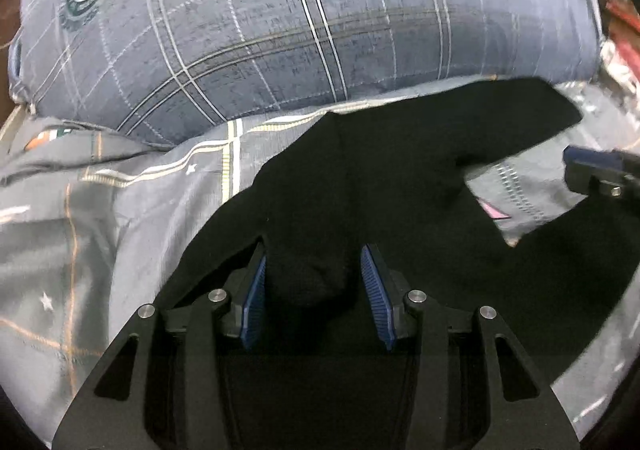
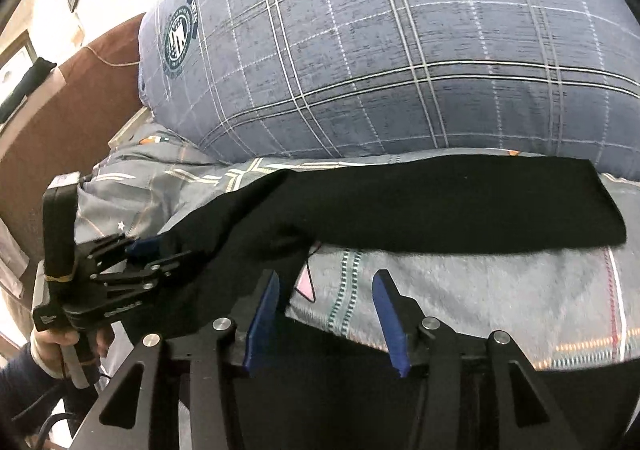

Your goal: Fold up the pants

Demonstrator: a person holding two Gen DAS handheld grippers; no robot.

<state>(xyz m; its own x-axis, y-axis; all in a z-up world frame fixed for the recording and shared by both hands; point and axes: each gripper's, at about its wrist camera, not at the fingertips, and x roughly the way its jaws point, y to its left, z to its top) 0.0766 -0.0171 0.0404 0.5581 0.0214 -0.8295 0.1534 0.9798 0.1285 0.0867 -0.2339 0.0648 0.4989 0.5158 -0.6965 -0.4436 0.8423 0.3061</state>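
Observation:
Black pants (image 1: 380,169) lie on a grey patterned bedsheet (image 1: 100,230); in the right wrist view one leg (image 2: 460,201) stretches flat to the right. My left gripper (image 1: 314,258) has its blue pads (image 1: 256,290) apart with a bunch of black fabric between them; it also shows in the right wrist view (image 2: 148,254) at the pants' left end. My right gripper (image 2: 326,282) is open and empty over the sheet (image 2: 480,290), just below the leg, with black fabric under its base. Its tip shows at the left wrist view's right edge (image 1: 596,165).
A large blue plaid pillow (image 2: 380,49) with a round crest lies right behind the pants. A brown headboard (image 2: 60,121) stands at the left. A red object (image 1: 624,29) sits at the far right.

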